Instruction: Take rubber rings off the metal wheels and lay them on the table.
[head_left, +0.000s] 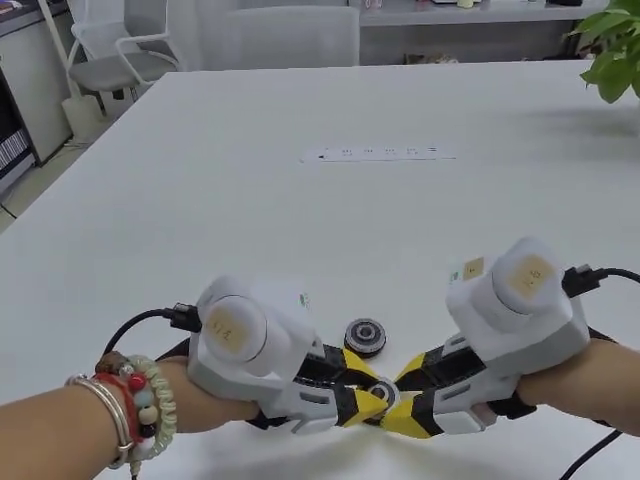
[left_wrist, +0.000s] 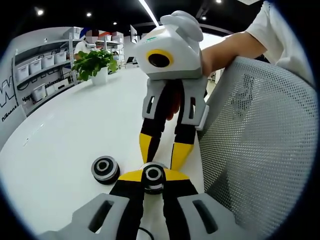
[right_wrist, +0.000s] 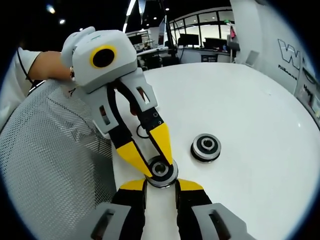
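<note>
Down at the bottom centre of the head view, the left gripper (head_left: 372, 390) and the right gripper (head_left: 402, 396) meet tip to tip on one metal wheel (right_wrist: 161, 171). Each pair of yellow-tipped jaws is narrowed against its rim. Just above them in that frame, a second wheel (head_left: 365, 336) lies flat on the white table (head_left: 300, 220), apart from both grippers, with a black ring around it.

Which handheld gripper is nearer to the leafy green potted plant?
Right. The right gripper is on the side of the leafy green potted plant, well short of it; the left gripper lies farther over.
</note>
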